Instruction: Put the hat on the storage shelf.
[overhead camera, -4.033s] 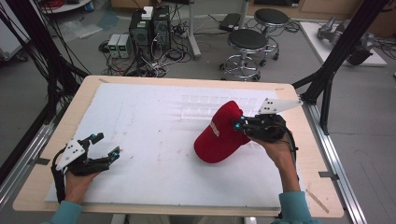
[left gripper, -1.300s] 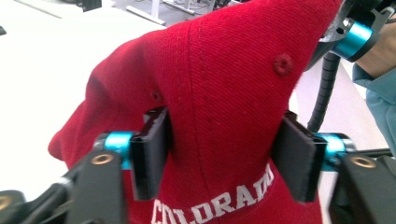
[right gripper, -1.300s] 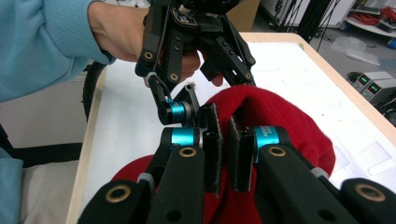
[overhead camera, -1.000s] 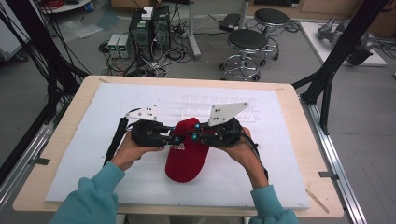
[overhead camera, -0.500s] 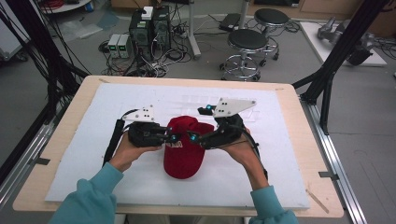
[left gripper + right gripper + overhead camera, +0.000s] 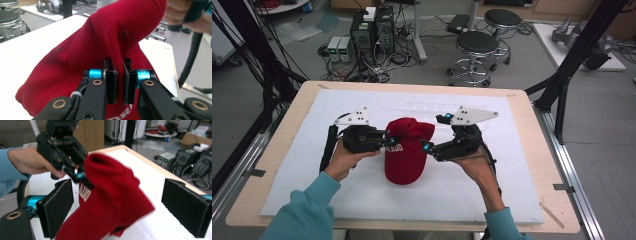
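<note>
A white sheet covers the wooden surface (image 6: pixel 532 150), and a red baseball cap (image 6: pixel 404 152) sits near its middle, between the two hands. The cap's crown is pulled up and toward the far side, while the brim end lies nearer the person. White lettering runs along its left side, too small to read.

The left gripper (image 6: pixel 388 141) pinches a fold of the cap's cloth; in the left gripper view its fingers (image 6: pixel 111 76) stand narrow with red fabric clamped between them. The right gripper (image 6: pixel 428 146) sits just beside the cap's right side, and in the right gripper view its fingers (image 6: pixel 58 207) stand wide apart with the cap (image 6: pixel 110 200) between them, not touching.

The step in hand looks like lifting or reshaping the cap with the left grip while the right one gets ready. The next move probably calls for closing the right fingers on the cloth without dragging it from the left hold.

The cap's underside and back strap are hidden.
</note>
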`<state>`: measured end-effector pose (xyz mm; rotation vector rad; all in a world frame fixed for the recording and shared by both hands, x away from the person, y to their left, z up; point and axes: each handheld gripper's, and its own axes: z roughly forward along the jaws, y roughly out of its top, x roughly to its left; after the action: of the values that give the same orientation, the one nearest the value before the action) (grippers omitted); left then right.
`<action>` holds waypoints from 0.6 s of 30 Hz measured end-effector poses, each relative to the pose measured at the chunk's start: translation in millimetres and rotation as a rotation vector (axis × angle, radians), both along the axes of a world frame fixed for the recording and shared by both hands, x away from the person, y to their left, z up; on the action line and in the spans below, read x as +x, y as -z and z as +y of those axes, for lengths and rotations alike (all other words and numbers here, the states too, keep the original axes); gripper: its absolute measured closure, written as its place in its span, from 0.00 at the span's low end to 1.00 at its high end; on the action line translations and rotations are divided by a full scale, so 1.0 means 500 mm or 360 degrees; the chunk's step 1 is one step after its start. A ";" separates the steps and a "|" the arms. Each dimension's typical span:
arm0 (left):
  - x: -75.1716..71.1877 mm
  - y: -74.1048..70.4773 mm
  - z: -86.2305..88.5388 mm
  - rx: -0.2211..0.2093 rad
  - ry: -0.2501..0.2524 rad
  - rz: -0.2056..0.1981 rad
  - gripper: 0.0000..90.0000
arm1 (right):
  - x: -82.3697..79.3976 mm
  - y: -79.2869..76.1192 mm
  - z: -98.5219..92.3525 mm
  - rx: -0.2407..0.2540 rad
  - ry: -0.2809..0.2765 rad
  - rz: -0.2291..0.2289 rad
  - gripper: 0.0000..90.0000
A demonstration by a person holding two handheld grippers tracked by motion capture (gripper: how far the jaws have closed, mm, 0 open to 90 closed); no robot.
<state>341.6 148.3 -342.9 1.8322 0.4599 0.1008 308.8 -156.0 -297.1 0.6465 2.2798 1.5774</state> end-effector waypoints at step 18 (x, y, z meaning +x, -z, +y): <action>0.006 -0.038 0.021 -0.0040 -0.0083 -0.0079 0.93 | -0.008 0.082 0.023 0.0048 0.0015 0.0296 0.16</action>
<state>344.6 158.6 -323.7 1.7894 0.4726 0.1749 304.6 -144.7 -337.9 0.8429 2.3831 1.6110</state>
